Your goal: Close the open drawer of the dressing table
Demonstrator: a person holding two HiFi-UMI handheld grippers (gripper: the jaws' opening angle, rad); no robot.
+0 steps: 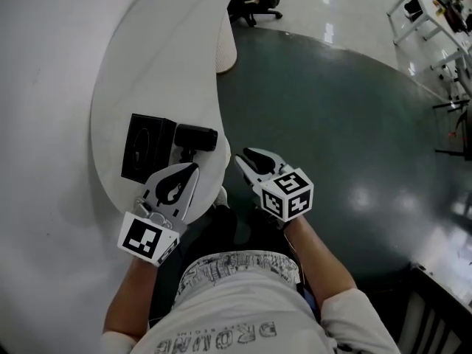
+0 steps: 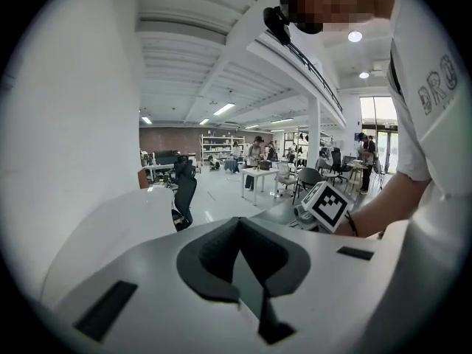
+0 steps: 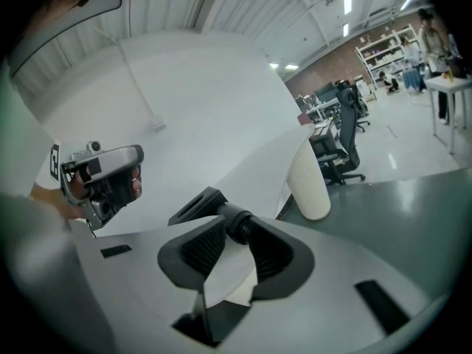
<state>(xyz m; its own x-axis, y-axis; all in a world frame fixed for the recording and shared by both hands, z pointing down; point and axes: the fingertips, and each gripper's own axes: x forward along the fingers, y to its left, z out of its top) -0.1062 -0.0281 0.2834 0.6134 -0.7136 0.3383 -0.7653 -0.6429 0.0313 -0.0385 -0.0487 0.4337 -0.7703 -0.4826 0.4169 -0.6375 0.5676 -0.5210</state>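
The white, curved bench [image 1: 158, 57] of the dressing table fills the left. I cannot make out its drawer, which is probably under the near edge by the person's waist. The left gripper [image 1: 190, 171] and right gripper [image 1: 245, 161] hover there, fingers spread and empty. I'd lower 1, lay it flat on the drawer front and push straight. The shirt [image 2: 431, 102] print starts "DRO".

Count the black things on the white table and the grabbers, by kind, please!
Black box: 1
Black cylinder: 1
Grippers, the left gripper and the right gripper: 2
Total: 4
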